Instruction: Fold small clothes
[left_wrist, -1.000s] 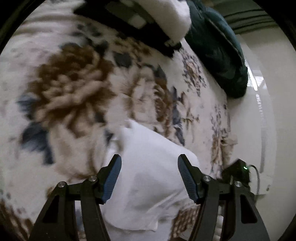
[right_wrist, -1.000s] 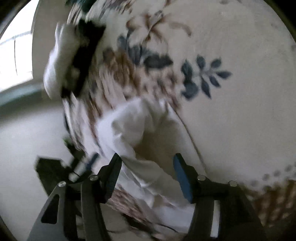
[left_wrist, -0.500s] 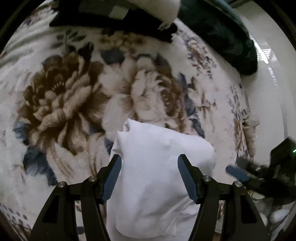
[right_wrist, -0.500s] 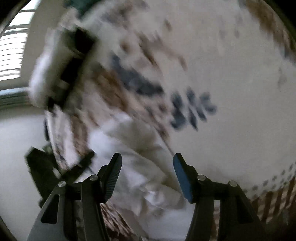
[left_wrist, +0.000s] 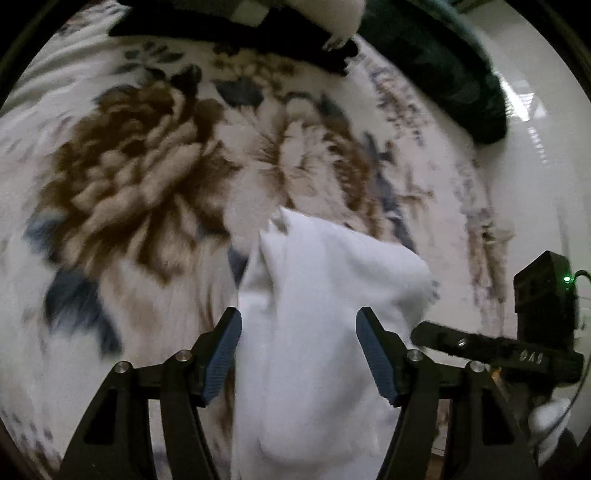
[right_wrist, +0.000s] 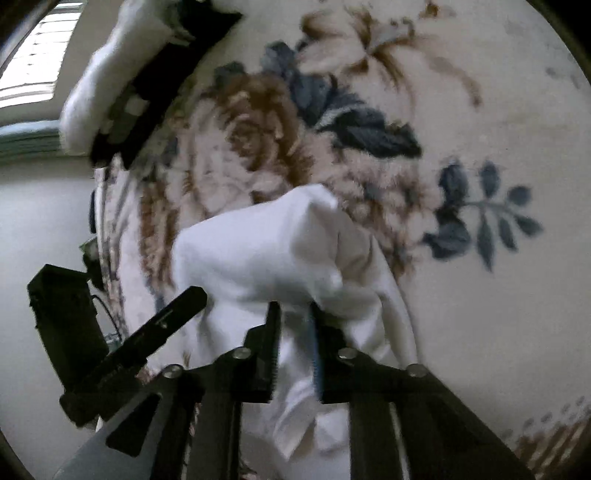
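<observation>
A small white garment (left_wrist: 317, 306) lies bunched near the edge of a floral blanket (left_wrist: 140, 177). My left gripper (left_wrist: 297, 349) is open, its blue-padded fingers on either side of the cloth, not pinching it. In the right wrist view the same white garment (right_wrist: 273, 247) rises in a fold, and my right gripper (right_wrist: 295, 343) is shut on its near edge. The right gripper also shows at the right of the left wrist view (left_wrist: 491, 350), next to the cloth. The left gripper's finger shows at the left of the right wrist view (right_wrist: 162, 325).
A pile of black and white clothes (left_wrist: 280, 22) lies at the far side of the blanket, also in the right wrist view (right_wrist: 129, 81). A dark green bundle (left_wrist: 443, 62) sits at the far right. The bed edge and pale floor (right_wrist: 37, 206) are on the left.
My right gripper has closed on the white garment's near edge. The left gripper stays open over the cloth, and the right gripper has come in closer beside it.
</observation>
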